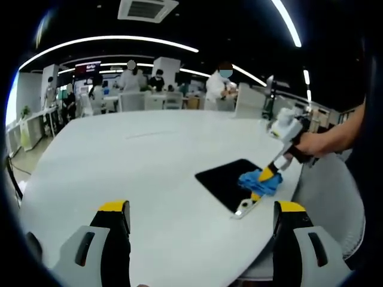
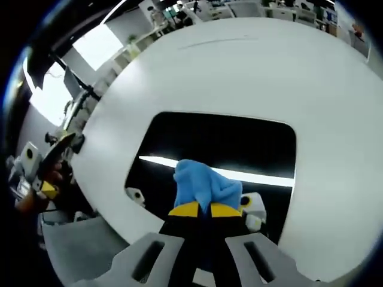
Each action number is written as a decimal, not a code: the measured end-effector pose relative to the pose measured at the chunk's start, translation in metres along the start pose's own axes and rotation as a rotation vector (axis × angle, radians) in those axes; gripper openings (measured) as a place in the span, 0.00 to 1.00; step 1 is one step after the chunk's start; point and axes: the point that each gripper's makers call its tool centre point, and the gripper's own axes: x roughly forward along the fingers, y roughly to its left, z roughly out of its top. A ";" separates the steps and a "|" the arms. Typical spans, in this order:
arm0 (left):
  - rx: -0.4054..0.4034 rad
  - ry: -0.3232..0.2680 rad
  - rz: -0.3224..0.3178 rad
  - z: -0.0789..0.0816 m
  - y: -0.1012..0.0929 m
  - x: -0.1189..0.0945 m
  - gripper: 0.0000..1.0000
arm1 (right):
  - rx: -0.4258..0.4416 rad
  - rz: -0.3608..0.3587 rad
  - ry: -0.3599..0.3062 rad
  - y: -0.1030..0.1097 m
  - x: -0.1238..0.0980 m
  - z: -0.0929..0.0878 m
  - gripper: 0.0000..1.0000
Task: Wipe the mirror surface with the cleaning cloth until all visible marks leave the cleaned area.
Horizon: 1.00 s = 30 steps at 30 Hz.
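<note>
A dark rectangular mirror [image 1: 222, 177] lies flat on the white round table [image 1: 137, 161], close to its near right edge. My right gripper [image 1: 267, 177] comes in from the right, held by a hand, and is shut on a blue cleaning cloth [image 1: 258, 182] that rests on the mirror's right end. In the right gripper view the yellow-tipped right gripper [image 2: 206, 210] pinches the blue cloth [image 2: 203, 179] against the mirror [image 2: 239, 140], which reflects a bright ceiling light. My left gripper [image 1: 201, 209] hovers open over bare table, short of the mirror. The left gripper [image 2: 37, 173] also appears at the left edge.
White clips [image 2: 134, 195] sit at the mirror's near corners. A grey chair [image 1: 332, 197] stands at the table's right edge. Several people and desks are far behind the table. The table edge [image 2: 90, 179] runs close to the mirror.
</note>
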 end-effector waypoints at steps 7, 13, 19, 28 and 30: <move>-0.002 0.000 0.002 0.000 0.002 -0.002 1.00 | -0.012 0.027 0.014 0.026 0.011 0.005 0.00; -0.001 0.003 0.006 0.000 0.007 -0.006 1.00 | -0.035 0.055 0.025 0.050 0.022 0.010 0.00; -0.006 0.005 0.012 -0.001 0.010 -0.009 1.00 | -0.062 0.080 0.036 0.074 0.032 0.014 0.00; -0.015 0.001 0.009 -0.003 0.009 -0.007 1.00 | -0.107 0.102 0.050 0.095 0.040 0.016 0.00; -0.017 0.000 0.010 -0.003 0.009 -0.007 1.00 | -0.111 0.103 0.048 0.095 0.040 0.016 0.00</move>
